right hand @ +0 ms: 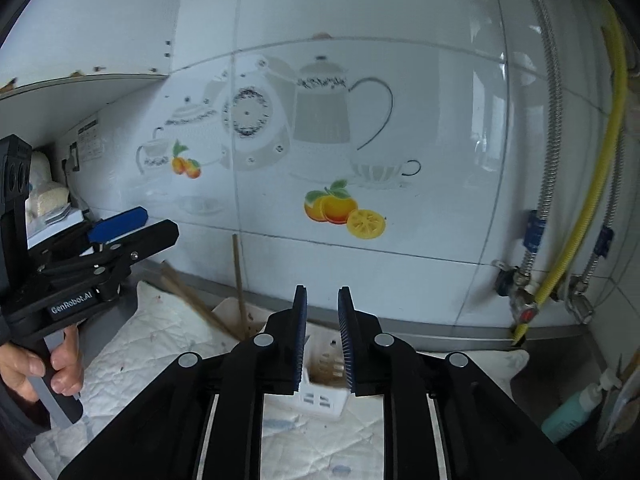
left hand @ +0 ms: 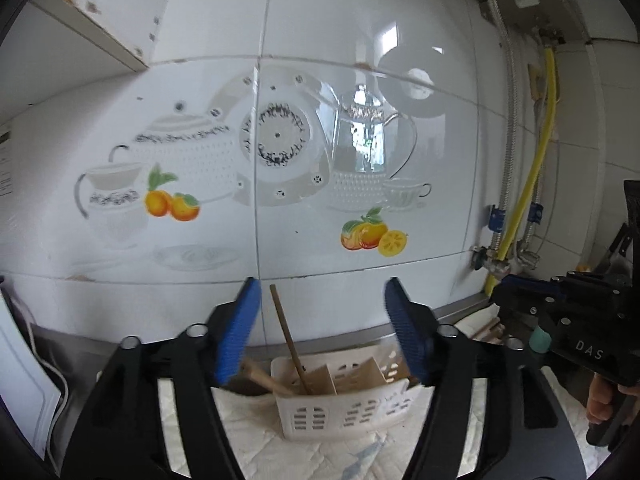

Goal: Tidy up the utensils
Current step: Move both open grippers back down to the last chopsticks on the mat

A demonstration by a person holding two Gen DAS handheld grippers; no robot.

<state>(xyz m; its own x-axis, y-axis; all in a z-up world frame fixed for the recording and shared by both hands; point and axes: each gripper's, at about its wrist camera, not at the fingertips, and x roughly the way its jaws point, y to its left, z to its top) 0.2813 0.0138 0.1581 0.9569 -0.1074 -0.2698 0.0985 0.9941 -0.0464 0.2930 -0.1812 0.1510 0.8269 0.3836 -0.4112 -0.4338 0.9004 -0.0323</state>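
Facing a glossy tiled wall printed with teapots and oranges, I find the white plastic caddy (left hand: 336, 412) on a quilted white cloth (right hand: 160, 332) near the wall's foot. It is rectangular, slotted along its sides and split by dividers. Thin wooden chopsticks (left hand: 288, 340) lean upright in its left compartment; another wooden handle (left hand: 260, 378) juts over its left rim. My left gripper (left hand: 322, 332) stands wide, nothing between its ribbed blue pads. My right gripper (right hand: 322, 338) shows a narrow, empty gap.

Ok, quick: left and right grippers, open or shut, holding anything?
Left gripper: open, holding nothing.
Right gripper: open a little, nothing between its pads.
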